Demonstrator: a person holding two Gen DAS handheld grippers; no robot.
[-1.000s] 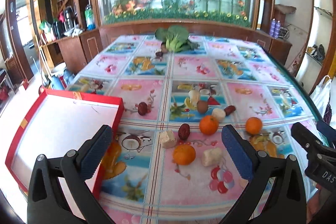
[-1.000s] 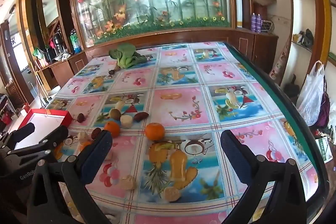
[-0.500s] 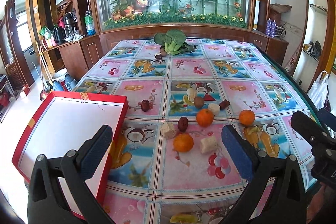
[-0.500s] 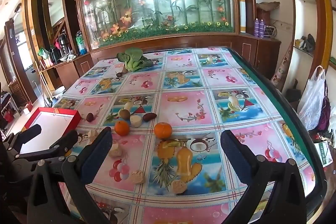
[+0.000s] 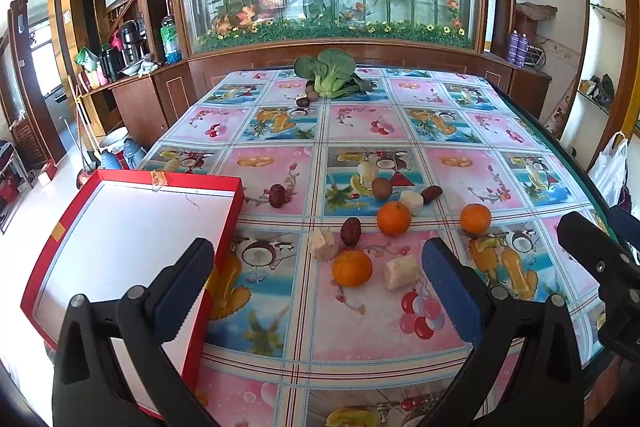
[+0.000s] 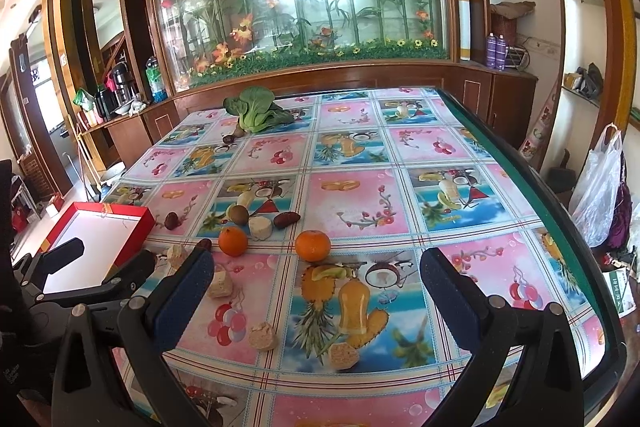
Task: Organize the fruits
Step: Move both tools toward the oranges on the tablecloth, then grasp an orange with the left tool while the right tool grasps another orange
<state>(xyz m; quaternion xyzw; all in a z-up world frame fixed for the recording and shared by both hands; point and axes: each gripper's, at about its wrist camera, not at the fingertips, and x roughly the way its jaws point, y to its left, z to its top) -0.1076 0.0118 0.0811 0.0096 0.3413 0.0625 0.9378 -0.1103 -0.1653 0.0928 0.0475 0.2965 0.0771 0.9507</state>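
The red box [image 5: 120, 227] lies empty at the desk's [image 5: 360, 339] left edge. The left tool [image 5: 316, 291] hovers released, nothing held; the nearest orange [image 5: 352, 267] lies just ahead. Centre both pads on it, close gently. The right tool [image 6: 316, 291] hangs equally spread, empty.

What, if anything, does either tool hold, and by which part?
Nothing is held. The left tool and right tool are both open above the table, with the oranges untouched.
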